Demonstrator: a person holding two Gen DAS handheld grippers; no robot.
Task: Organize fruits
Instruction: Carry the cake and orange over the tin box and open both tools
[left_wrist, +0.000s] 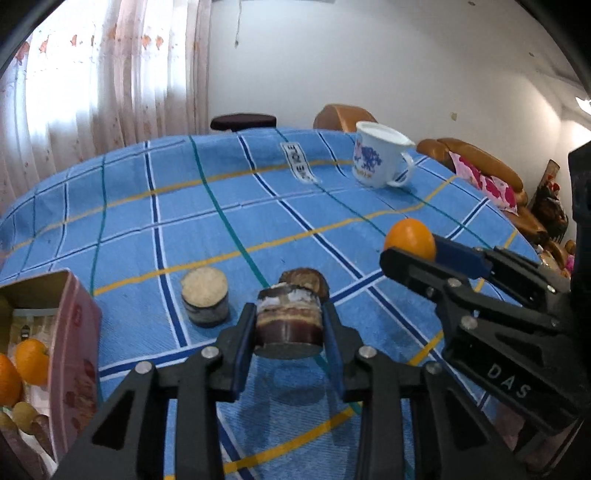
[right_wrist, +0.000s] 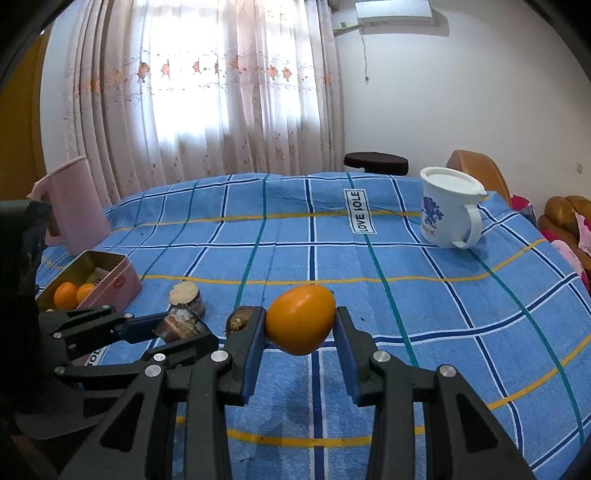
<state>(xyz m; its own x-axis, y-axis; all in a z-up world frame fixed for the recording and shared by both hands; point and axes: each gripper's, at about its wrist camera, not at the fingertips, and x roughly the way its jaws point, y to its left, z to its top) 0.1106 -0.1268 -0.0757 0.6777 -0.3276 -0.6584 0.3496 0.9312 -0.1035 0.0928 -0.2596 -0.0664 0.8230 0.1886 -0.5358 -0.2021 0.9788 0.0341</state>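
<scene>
A: State of each gripper?

B: The right gripper (right_wrist: 300, 325) is clenched on an orange fruit (right_wrist: 300, 319), held raised between its fingers above the blue checked desk cloth (right_wrist: 406, 295). The left gripper (left_wrist: 290, 326) grasps a brown layered jar (left_wrist: 290, 317), also lifted.

A: Handling properties?

B: The fruit likely is light, smooth and rounded; grip across its widest middle, moderate force, to avoid slip or bruising.

A: View differences?

B: The right wrist view shows a pink pitcher (right_wrist: 72, 203) beyond the left gripper. The left wrist view looks deeper into the pink tin (left_wrist: 74, 332), left of the gripper, holding oranges (left_wrist: 31, 360).
</scene>
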